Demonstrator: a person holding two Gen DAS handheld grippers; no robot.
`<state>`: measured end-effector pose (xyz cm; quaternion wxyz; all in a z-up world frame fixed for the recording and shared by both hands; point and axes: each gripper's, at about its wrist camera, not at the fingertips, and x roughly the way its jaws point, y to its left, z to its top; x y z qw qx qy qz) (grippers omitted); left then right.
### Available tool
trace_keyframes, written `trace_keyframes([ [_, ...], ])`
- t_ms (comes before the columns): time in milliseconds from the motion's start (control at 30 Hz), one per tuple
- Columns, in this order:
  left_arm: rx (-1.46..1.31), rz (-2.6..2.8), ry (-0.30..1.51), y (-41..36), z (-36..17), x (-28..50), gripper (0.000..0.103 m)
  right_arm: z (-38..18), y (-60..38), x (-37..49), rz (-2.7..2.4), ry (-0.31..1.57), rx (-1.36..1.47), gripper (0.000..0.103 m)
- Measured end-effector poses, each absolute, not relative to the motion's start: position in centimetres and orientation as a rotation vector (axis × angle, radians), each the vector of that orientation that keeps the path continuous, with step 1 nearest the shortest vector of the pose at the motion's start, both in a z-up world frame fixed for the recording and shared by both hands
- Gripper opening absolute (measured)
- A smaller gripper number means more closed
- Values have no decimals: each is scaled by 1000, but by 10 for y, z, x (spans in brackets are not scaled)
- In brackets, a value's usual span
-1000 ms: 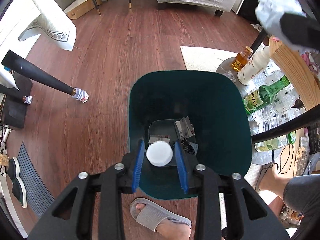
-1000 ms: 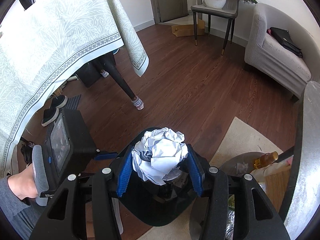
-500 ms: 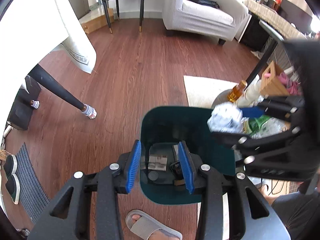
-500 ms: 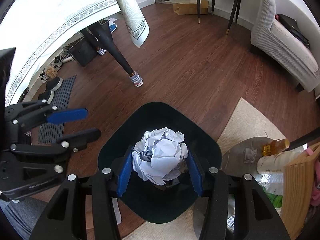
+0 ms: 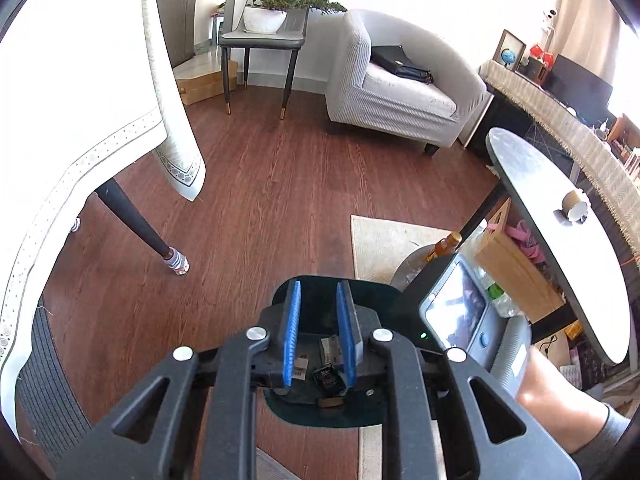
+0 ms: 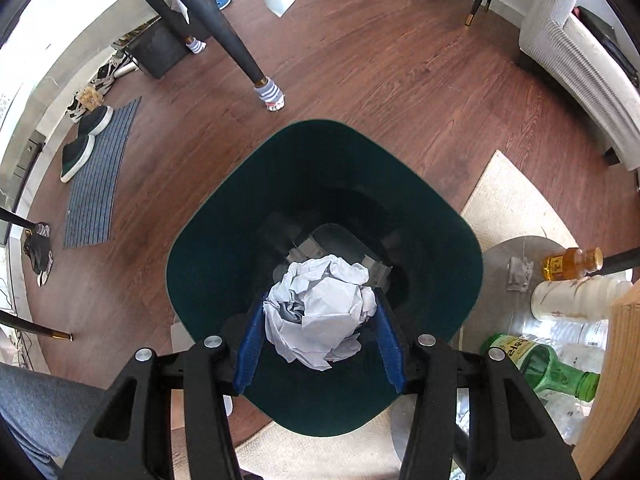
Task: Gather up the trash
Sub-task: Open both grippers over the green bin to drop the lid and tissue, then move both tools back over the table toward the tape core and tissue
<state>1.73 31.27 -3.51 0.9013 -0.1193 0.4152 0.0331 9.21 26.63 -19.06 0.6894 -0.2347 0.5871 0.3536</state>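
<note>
A crumpled paper ball [image 6: 320, 308] was pinched by the right gripper [image 6: 318, 344] over the green bin [image 6: 224, 248], ready for dropping; the left gripper [image 5: 318, 336] was pressed together, empty

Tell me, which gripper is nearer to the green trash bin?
Right. The right gripper, clamping crumpled paper, points down into the green trash bin. The left gripper, empty, sits higher above it.

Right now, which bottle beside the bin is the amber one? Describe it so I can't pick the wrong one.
Start at the dark green bin on the wood floor; to its right lies a round grey tray crowded with bottles. The amber bottle is at the tray's far edge, above the white bottle: small, squat, golden-brown liquid, unlike the long green glass bottle.
</note>
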Motion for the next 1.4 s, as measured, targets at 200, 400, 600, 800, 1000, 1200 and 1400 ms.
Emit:
trace_keyframes([
  [200, -282, 61, 792, 310, -11, 16, 19, -204, 266, 81, 767, 1316, -630, 57],
  [400, -286, 66, 749, 307, 5, 21, 19, -207, 256, 79, 766, 1313, -666, 62],
  [600, -310, 72, 715, 303, 16, 25, 19, -188, 246, 78, 792, 1263, -624, 62],
  [800, -301, 72, 677, 296, 28, 27, 19, -157, 243, 74, 841, 1209, -561, 62],
  [1000, -305, 111, 673, 295, 27, 36, 19, -118, 237, 70, 876, 1119, -499, 56],
  [1200, -261, 133, 671, 291, 28, 41, 19, -77, 218, 68, 892, 1022, -432, 46],
  [1400, -275, 111, 668, 278, 30, 50, 19, -37, 184, 75, 891, 928, -345, 44],
])
